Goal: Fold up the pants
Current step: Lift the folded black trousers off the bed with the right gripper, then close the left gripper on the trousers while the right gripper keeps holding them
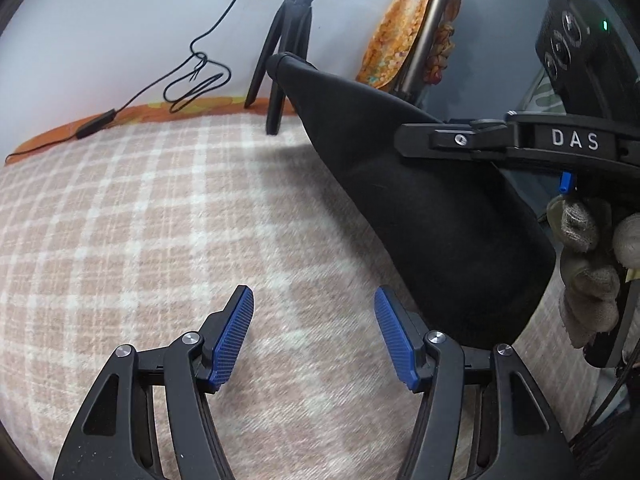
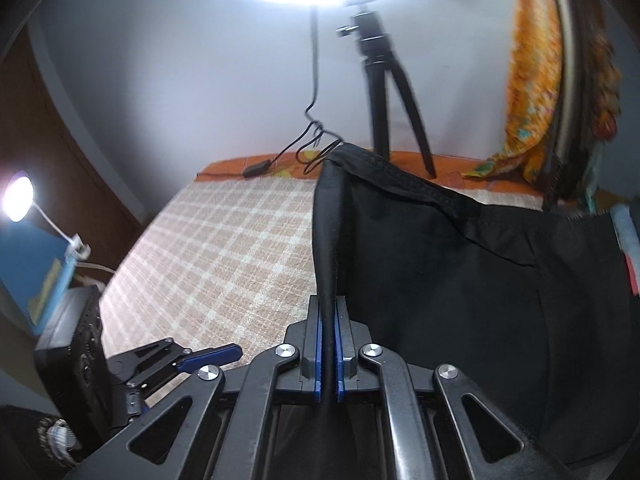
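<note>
The black pants hang lifted above the checked blanket, with my right gripper shut on a bunched fold of the fabric. In the left wrist view the same pants drape down from the right gripper, which enters from the right edge in a gloved hand. My left gripper stands open just above the blanket, left of the hanging cloth, with nothing between its blue pads. The left gripper also shows low at the left of the right wrist view.
A black tripod stands at the blanket's far edge beside a coiled black cable. Orange patterned cloth hangs on the wall at the right. A small lamp and a blue box sit off the bed's left side.
</note>
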Motion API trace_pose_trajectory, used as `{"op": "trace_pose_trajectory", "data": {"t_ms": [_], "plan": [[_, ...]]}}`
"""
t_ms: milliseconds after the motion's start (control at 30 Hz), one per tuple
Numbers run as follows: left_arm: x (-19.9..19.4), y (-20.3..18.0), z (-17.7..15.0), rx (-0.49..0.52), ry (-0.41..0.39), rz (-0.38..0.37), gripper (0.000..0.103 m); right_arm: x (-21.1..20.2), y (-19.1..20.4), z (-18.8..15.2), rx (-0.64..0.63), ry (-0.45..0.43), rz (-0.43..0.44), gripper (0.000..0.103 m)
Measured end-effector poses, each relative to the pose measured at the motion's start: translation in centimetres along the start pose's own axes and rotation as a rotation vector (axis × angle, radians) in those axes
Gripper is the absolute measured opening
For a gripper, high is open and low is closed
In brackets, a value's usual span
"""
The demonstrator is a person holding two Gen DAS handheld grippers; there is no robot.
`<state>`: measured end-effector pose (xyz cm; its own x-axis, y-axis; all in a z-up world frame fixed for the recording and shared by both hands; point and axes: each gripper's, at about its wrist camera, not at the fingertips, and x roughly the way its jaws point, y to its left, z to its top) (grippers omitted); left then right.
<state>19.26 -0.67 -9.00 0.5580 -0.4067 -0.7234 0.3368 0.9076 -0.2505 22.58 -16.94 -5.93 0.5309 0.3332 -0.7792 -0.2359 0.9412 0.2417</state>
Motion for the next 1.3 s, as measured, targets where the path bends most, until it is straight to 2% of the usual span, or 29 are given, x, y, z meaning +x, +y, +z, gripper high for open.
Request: {"op": "trace_pose_trajectory", "data": {"t_ms": [167,433,800,967,1067,1300], "plan": [[0.2,-1.2,1.1,0.029,-0.019,-0.005,0.061,-2.2,-3.6,-0.1,0.096,-0.015,0.071,0.002],[1.2,-4.2,2.5,0.103,-0.044,-0.008,0.061,-5.8,-9.7,-0.7,0.241,-0.065,0.082,0.002],[3.2,-9.9,3.8,0.229,-0.06,-0.064,0.061,-9.1,-17.7,-2.0,0.378,-0.096,0.031,0.002],[4.5,-12.9,3.8,0.308,-0.042,-0.089,0.061,-9.2,-21.1,-3.2,0.433,-0.078,-0.018,0.002],[5.6,-14.2,3.2,0.362,-0.013,-0.093,0.061,-8.8,-21.8,-4.0,0.425,-0.057,-0.062,0.002],[7.2,-15.7,1.0,0.503,0.046,-0.079,0.061,-9.1,-21.8,-5.1,0.395,-0.052,-0.091,0.002]]}}
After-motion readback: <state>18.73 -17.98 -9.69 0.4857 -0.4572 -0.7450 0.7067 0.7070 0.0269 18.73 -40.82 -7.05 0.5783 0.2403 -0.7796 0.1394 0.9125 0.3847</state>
